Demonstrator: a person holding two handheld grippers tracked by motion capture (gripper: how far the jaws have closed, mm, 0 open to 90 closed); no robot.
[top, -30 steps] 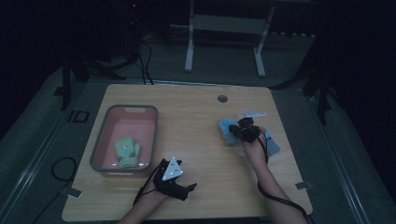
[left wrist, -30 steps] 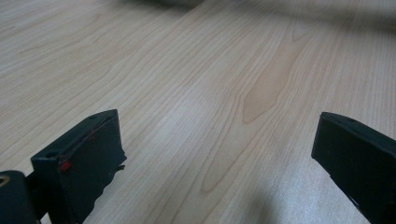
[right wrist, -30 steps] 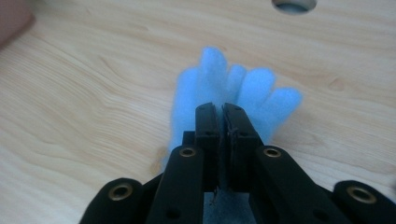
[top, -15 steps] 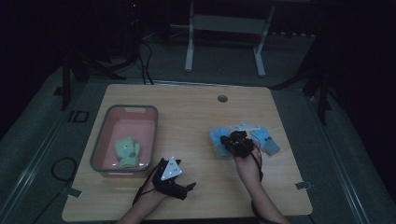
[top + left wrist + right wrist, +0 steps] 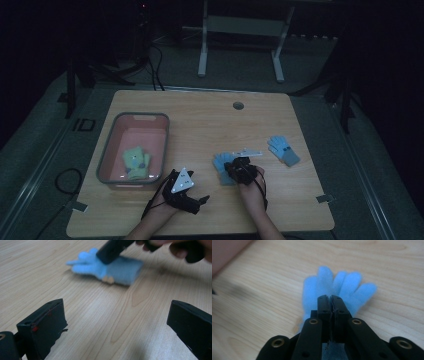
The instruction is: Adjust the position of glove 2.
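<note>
Right gripper [image 5: 235, 167] has its jaws pressed together on the blue glove [image 5: 221, 165], w/ a thin bit of cloth pinched btwn them. From the table's middle, that glove lies at about 5 o'clock, near the front edge. It lies flat on the wooden table [image 5: 200, 125]. In the high view its fingers point to about 11 o'clock and its cuff to about 5, so its long line runs 11 to 5. In the right gripper view the glove's fingers [image 5: 342, 282] fan out past the jaw tips, toward 12 o'clock.

Left gripper [image 5: 197, 202] rests at the front edge, jaws wide apart, nothing btwn them.

A 2nd blue glove [image 5: 283, 150] lies at 3 o'clock from the held one. Pink tub [image 5: 114, 150] sits at 9 o'clock w/ a green glove [image 5: 135, 162] inside.
</note>
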